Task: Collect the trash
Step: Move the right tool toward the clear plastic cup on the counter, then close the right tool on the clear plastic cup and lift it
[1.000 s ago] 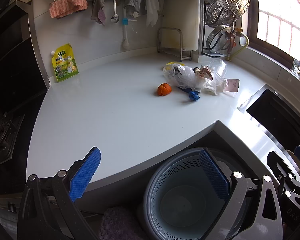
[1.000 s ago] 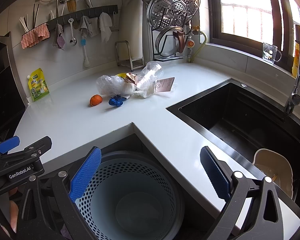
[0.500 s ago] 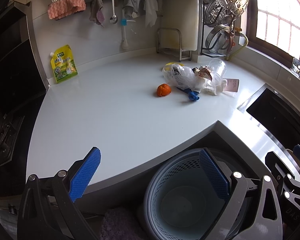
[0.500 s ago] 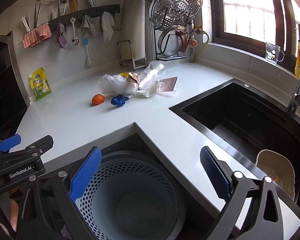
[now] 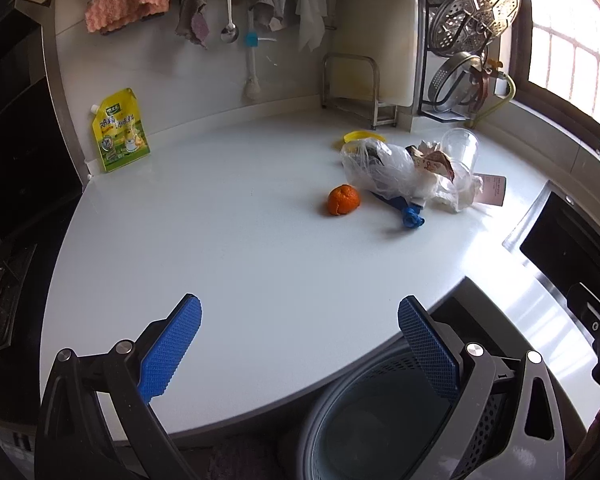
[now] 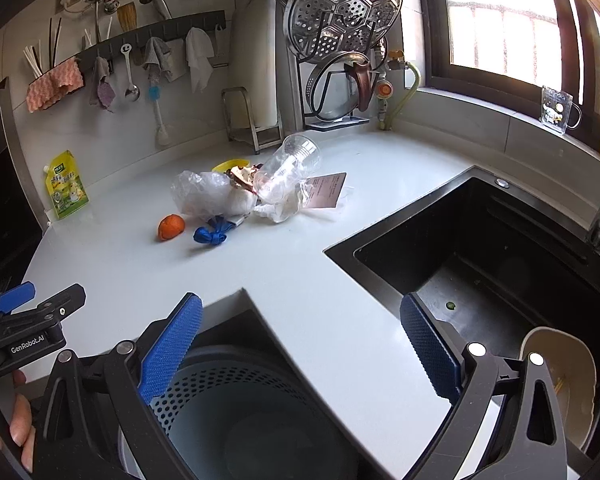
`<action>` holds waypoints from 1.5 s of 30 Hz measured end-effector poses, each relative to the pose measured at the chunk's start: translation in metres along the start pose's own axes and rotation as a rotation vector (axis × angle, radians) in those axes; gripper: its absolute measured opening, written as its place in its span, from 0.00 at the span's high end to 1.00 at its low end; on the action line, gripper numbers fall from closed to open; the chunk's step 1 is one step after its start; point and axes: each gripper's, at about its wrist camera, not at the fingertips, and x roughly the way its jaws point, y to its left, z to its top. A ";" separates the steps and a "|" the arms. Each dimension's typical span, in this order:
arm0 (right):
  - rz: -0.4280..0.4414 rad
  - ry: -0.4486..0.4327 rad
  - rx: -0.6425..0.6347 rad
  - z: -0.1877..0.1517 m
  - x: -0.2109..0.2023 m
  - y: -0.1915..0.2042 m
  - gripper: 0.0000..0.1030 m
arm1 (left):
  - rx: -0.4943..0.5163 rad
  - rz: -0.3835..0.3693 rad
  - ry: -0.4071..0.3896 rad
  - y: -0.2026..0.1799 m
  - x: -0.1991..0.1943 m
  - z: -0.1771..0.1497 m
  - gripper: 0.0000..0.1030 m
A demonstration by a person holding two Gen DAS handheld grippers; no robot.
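A heap of trash lies far back on the white counter (image 5: 228, 256): a crumpled clear plastic bag (image 5: 380, 170), a clear plastic cup (image 5: 460, 148), an orange peel (image 5: 342, 200), a knotted blue scrap (image 5: 412, 216), a pink card (image 5: 494, 189) and a yellow lid (image 5: 358, 136). The right wrist view shows the same bag (image 6: 204, 196), cup (image 6: 296, 160), peel (image 6: 171, 227) and blue scrap (image 6: 210, 235). A perforated grey bin (image 6: 240, 420) stands below the counter corner. My left gripper (image 5: 300, 344) hangs open over the counter's front edge. My right gripper (image 6: 300, 344) is open above the bin, holding nothing.
A black sink (image 6: 500, 264) with a cream bowl (image 6: 560, 380) opens to the right. A yellow pouch (image 5: 120, 130) leans on the back wall under hanging cloths and utensils. A steamer rack (image 6: 342, 4) and cutting board stand at the back. A stove (image 5: 0, 288) borders the left.
Both grippers have moved forward and up towards the counter. The trash heap looks larger and the bin has slid lower in both views. Both stay open.
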 end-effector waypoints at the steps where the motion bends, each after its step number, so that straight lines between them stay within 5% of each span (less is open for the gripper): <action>1: -0.001 -0.002 -0.001 0.005 0.005 -0.001 0.08 | -0.006 -0.003 0.003 0.001 0.006 0.004 0.06; 19: -0.015 0.111 0.053 0.121 0.140 0.006 0.08 | 0.002 0.028 -0.006 0.000 0.092 0.069 0.06; 42: -0.104 0.225 0.065 0.145 0.227 0.015 0.09 | 0.003 -0.016 0.042 -0.001 0.117 0.070 0.06; 45: -0.104 0.220 0.036 0.144 0.226 0.018 0.23 | 0.004 -0.019 0.043 -0.001 0.117 0.071 0.06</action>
